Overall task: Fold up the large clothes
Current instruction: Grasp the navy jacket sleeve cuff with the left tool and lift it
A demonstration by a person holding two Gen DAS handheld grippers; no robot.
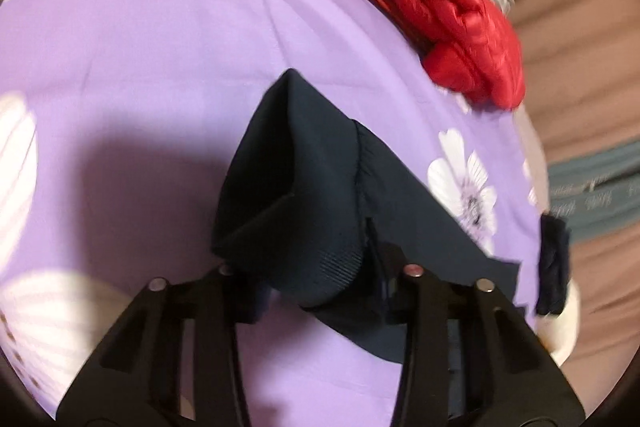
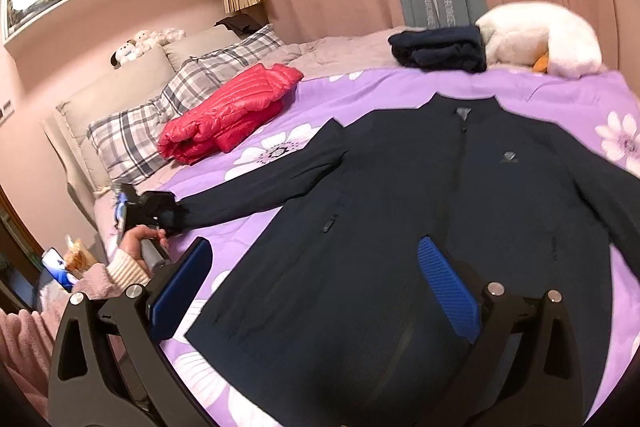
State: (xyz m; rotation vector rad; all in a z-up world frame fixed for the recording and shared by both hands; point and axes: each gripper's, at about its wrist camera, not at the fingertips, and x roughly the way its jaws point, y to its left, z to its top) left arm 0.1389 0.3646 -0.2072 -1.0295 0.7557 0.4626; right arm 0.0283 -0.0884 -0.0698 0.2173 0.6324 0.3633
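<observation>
Your dark jacket [image 2: 400, 227] lies spread flat, front up, on the purple flowered bed [image 2: 560, 95]. Your left gripper [image 1: 320, 291] has its fingers clamped on the sleeve cuff [image 1: 288, 195]; your right gripper [image 2: 316, 291] hovers over the hem, fingers wide apart, holding nothing.

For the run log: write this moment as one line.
stage: first sleeve fold | left gripper: shut on cuff of dark navy zip jacket | right gripper: open above hem | surface: purple floral bedspread

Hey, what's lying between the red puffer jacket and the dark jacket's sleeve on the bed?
Only bare purple floral bedsheet; the right wrist view shows it.
</observation>
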